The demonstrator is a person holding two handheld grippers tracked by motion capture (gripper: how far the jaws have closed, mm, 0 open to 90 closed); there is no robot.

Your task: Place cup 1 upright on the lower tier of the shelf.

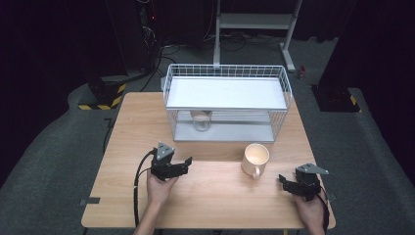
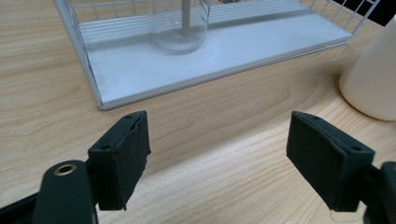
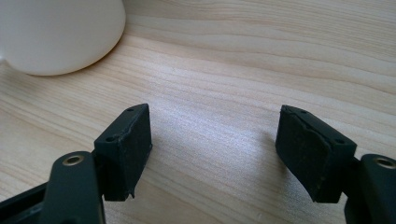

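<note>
A cream mug (image 1: 255, 159) stands upright on the wooden table (image 1: 215, 196), handle toward the front. It also shows as the cream mug (image 2: 373, 79) at the right edge of the left gripper view and the cream mug (image 3: 56, 32) at the upper left of the right gripper view. My left gripper (image 1: 187, 162) is held low to the mug's left, its jaws open and empty (image 2: 217, 154). My right gripper (image 1: 283, 180) rests near the table's right front, open with bare wood between its jaws (image 3: 212, 149). A clear glass (image 1: 201, 120) stands on the lower shelf of the white wire rack (image 1: 225, 103).
The rack has a white upper shelf (image 1: 225, 92) and a lower tray (image 2: 210, 60) holding the clear glass (image 2: 178, 25). A white metal stand (image 1: 254, 22) and cables lie on the dark floor beyond the table. Bare wood stretches between the two hands.
</note>
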